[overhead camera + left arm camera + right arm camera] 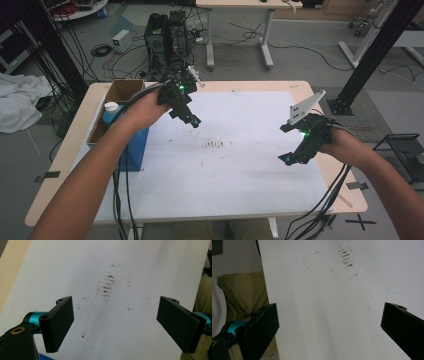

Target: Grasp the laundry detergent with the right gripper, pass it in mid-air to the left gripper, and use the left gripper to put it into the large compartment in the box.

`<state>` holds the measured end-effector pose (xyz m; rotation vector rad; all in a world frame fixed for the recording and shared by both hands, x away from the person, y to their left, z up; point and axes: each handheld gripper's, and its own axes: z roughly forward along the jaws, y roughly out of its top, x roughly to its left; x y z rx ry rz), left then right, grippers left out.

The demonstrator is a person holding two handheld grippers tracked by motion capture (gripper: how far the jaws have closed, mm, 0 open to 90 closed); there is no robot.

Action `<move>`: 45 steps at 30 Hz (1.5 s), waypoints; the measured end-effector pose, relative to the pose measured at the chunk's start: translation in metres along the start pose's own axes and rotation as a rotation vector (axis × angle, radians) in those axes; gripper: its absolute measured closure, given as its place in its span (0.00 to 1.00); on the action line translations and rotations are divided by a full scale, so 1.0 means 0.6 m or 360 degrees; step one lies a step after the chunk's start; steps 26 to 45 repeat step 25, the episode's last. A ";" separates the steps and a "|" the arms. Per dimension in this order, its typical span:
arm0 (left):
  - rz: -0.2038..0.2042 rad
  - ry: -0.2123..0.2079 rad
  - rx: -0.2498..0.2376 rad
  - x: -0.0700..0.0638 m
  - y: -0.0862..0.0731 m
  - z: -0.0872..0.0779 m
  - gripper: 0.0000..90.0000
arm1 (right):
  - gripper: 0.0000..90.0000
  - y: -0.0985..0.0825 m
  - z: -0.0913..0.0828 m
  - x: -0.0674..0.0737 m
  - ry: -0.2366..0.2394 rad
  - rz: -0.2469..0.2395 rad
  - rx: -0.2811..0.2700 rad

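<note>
A white sheet (pixel 240 165) covers most of the wooden table, with brown smudge marks (pixel 215 144) near its middle. My left gripper (pixel 192 120) hangs above the sheet's far left part, jaws wide apart and empty. In the left gripper view the left gripper (pixel 115 325) looks down on the smudge marks (pixel 107 286). My right gripper (pixel 292 157) hovers over the sheet's right side, open and empty. The right gripper view has the right gripper (pixel 329 330) over bare sheet, the smudge marks (pixel 347 257) far ahead.
An open cardboard box (pixel 120 92) stands at the table's left edge with a blue-capped bottle (pixel 110 111) in it and a blue object (pixel 134 150) against its front. Cables trail from both grippers over the near edge. Equipment and cables lie on the floor behind.
</note>
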<state>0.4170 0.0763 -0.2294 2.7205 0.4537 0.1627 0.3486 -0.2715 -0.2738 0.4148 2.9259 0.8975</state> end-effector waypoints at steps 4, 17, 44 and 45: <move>-0.0002 -0.0013 -0.0001 -0.002 -0.001 0.004 0.16 | 0.01 -0.001 -0.001 -0.001 -0.0005 0.0000 0.0003; 0.0005 -0.0009 0.0044 -0.005 -0.001 0.008 0.16 | 0.01 0.001 0.003 0.000 0.0005 -0.0013 0.0003; 0.0004 -0.0002 0.0027 -0.003 -0.004 0.007 0.16 | 0.01 -0.002 0.002 0.000 0.0000 -0.0005 -0.0003; 0.0004 -0.0002 0.0027 -0.003 -0.004 0.007 0.16 | 0.01 -0.002 0.002 0.000 0.0000 -0.0005 -0.0003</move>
